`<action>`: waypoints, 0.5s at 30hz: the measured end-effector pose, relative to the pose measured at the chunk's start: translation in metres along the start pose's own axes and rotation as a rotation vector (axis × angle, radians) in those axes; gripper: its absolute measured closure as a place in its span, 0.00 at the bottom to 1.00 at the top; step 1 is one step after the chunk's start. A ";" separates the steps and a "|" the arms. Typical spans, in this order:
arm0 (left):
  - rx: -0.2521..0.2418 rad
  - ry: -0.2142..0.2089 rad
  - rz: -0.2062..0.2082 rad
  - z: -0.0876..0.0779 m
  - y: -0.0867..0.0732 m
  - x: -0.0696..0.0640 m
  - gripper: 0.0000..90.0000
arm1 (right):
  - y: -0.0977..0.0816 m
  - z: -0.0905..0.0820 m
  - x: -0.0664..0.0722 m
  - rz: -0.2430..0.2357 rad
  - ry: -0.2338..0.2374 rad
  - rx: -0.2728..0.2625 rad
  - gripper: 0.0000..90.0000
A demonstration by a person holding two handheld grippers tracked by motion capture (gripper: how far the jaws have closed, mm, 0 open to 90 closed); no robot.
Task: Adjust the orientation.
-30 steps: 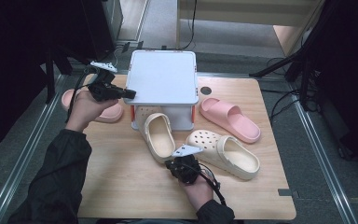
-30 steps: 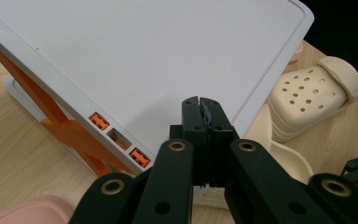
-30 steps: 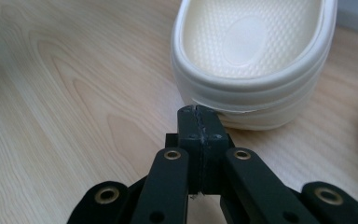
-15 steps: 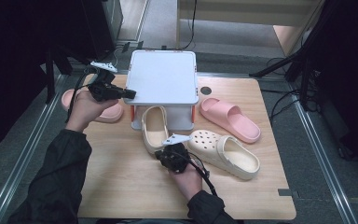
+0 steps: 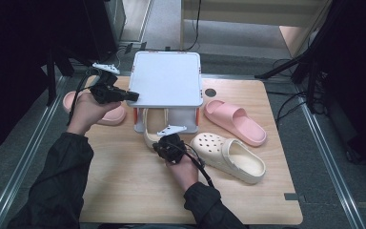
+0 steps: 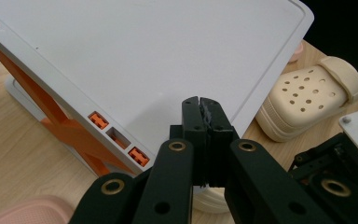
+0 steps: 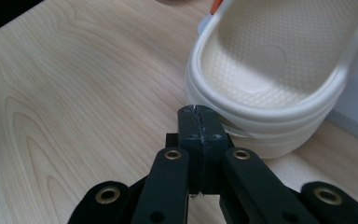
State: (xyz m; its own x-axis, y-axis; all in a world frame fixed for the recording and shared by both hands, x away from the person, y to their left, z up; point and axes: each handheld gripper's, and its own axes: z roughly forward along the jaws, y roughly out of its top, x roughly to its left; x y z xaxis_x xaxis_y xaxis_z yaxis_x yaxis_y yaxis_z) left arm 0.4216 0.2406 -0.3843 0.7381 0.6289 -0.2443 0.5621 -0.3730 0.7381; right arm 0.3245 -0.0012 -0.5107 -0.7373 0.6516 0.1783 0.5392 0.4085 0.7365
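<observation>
Evidently the work in hand was stowing shoes under the white rack (image 5: 166, 78) at the far middle of the table (image 5: 124, 191), and it was partly advanced. The right gripper (image 5: 167, 143) had its jaws fully shut with nothing between them; in the right gripper view the closed tips (image 7: 198, 122) touched the heel rim of the cream slipper (image 7: 270, 79), apparently pushing it. That slipper (image 5: 150, 128) lay just in front of the rack, its toe end already beneath the shelf and its heel toward the near side. The left gripper (image 5: 129, 95) was also fully shut and held nothing; it rested at the rack's left edge, and in the left gripper view its tips (image 6: 202, 108) lay over the white shelf top, probably steadying it. Remaining items appeared unstowed: the cream clog (image 5: 228, 155) lay right of the right hand, the pink slide (image 5: 234, 121) lay farther right beside the rack, and a second pink slide (image 5: 106, 114) lay left of the rack, partly hidden behind the left hand (image 5: 86, 112). Judged from this layout, one shoe was partway in and three were left.
</observation>
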 end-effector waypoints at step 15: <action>-0.003 -0.002 -0.002 0.000 0.000 0.000 1.00 | 0.030 0.031 -0.014 -0.030 -0.029 -0.011 1.00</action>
State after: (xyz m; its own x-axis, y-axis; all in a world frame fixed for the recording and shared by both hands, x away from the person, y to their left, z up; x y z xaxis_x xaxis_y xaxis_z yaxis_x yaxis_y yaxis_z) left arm 0.4213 0.2407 -0.3845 0.7379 0.6281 -0.2469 0.5624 -0.3702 0.7393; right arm 0.3634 0.0218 -0.5111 -0.7411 0.6573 0.1370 0.5121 0.4214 0.7484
